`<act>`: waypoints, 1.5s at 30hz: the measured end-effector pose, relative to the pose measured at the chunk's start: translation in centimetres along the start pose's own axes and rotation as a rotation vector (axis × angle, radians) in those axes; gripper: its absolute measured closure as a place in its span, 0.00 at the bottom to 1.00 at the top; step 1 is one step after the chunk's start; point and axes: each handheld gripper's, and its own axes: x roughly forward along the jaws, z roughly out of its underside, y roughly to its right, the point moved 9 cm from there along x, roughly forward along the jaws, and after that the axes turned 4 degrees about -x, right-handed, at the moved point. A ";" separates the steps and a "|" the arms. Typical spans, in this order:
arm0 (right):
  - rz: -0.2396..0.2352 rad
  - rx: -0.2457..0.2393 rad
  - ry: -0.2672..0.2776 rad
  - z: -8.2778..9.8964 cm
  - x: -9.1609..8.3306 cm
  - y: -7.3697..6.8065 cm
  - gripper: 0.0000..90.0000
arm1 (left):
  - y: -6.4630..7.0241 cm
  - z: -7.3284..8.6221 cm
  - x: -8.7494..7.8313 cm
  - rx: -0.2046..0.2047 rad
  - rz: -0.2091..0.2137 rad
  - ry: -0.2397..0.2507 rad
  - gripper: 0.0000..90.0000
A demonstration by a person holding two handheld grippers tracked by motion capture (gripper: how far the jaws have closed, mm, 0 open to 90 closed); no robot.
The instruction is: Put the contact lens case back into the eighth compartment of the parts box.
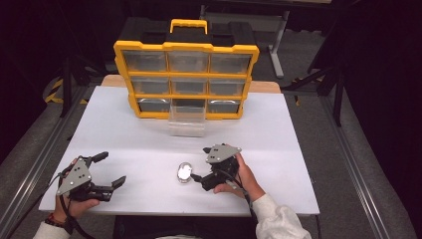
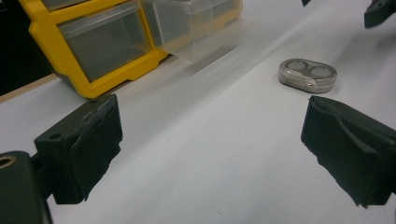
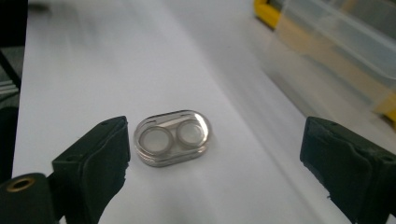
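Lens case (image 1: 184, 173), a small clear one with two round wells, lies flat on the white bench (image 1: 278, 149), well in front of the yellow drawer cabinet (image 1: 186, 79) and nearly in line with the clear drawer (image 1: 186, 121) pulled out of its bottom row. I have my right tongs (image 1: 201, 167) just beside the case, spread wide, touching nothing. My left tongs (image 1: 110, 169) sit far to the case's left, also wide and empty
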 end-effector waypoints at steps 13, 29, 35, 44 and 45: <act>-0.119 -0.007 -0.151 1.4 5.2 -1.3 0.11 | 0.1 0.4 -0.1 -0.007 0.003 -0.011 0.07; -0.165 -0.006 -0.166 1.6 6.5 -1.3 0.30 | 0.0 0.9 -1.2 -0.022 -0.028 -0.020 0.07; -0.159 -0.022 -0.165 1.5 6.4 -1.5 0.30 | 0.0 0.9 -1.3 -0.018 -0.030 -0.024 0.07; -0.135 -0.041 -0.138 1.1 5.9 -1.6 0.30 | 0.0 1.0 -1.3 -0.017 -0.028 -0.026 0.06; -0.128 -0.047 -0.133 1.0 5.8 -1.5 0.31 | 0.0 1.0 -1.3 -0.017 -0.029 -0.027 0.07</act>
